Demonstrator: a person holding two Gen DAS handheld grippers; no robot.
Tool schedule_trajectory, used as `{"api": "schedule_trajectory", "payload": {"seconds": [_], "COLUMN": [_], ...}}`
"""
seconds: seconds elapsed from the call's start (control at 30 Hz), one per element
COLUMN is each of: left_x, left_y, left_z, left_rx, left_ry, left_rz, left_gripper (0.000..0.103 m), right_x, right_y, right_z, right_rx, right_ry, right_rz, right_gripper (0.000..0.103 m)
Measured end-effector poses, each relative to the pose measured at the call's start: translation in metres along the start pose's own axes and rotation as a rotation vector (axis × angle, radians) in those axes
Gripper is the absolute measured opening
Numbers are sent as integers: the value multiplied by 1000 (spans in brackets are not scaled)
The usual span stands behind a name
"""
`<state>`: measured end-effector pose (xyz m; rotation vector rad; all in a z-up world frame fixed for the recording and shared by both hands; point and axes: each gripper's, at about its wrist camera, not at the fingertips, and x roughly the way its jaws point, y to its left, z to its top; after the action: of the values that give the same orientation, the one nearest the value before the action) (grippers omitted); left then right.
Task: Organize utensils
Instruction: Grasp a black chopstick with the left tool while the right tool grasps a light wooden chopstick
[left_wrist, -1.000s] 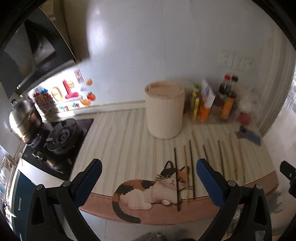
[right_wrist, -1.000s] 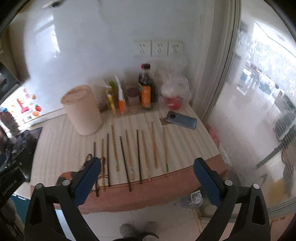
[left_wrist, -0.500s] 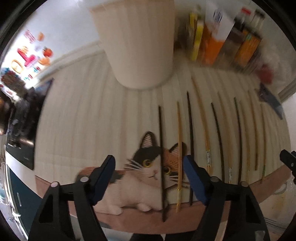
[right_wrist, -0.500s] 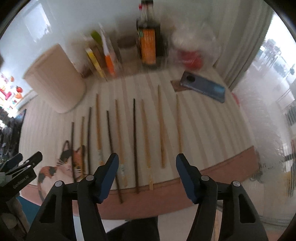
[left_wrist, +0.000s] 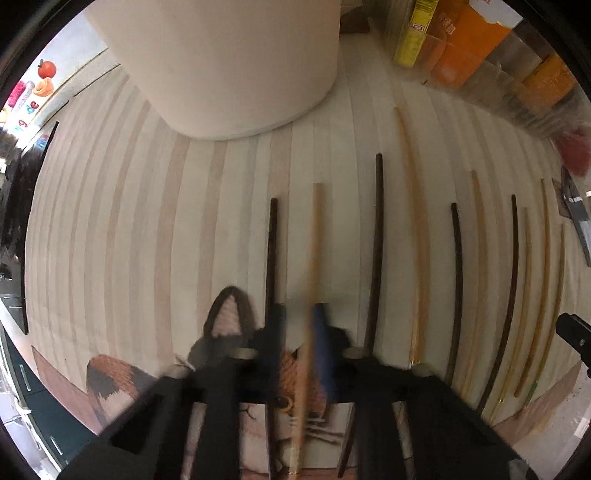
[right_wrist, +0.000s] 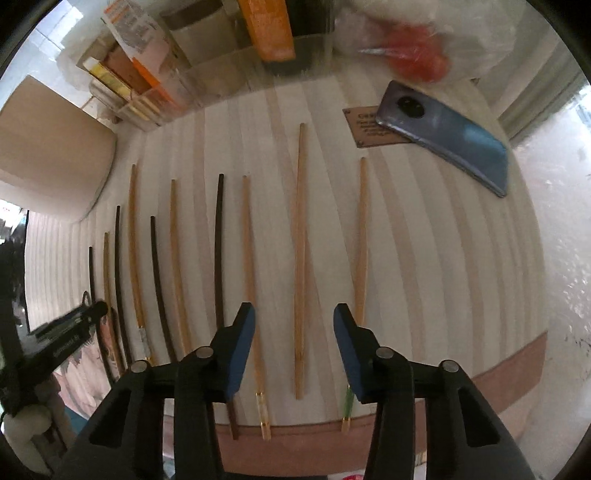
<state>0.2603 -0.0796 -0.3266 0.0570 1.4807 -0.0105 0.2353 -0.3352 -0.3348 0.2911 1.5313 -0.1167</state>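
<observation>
Chopsticks lie side by side, pointing away from both tongs; left tongs look nearly closed around a pale chopstick, right tongs wide open.

mat: beige-striped | chopsticks: tan, dark brown | phone: blue

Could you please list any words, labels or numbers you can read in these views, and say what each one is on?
No text here can be read with certainty.
Brown plaque under the phone: engraved lines, too small to read.
White carton: printed text, too small to read.
Yellow box: label, blurred.
Left gripper: white lettering on its side, blurred.
</observation>
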Motion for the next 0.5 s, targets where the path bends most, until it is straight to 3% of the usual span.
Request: {"api": "schedule_trajectory", "payload": {"seconds": [0.23,0.37,0.5], "left_x": [-2,-5,-10], "left_y": [27,57,77], "left_z": [-3,-9,-3], "left_rx": [-62,-110,-122], "left_ry": [13,26,44], "left_rz": [32,37,-25], "left_gripper": [3,3,4], "right_x": [19,38,42], "right_y": [11,23,32], "right_z": [23,32,37], "right_rx": [-35,-63,-90], "right_ry": [27,63,49], "right_rz": [33,-27,-107], "right_gripper": [45,45,38]}}
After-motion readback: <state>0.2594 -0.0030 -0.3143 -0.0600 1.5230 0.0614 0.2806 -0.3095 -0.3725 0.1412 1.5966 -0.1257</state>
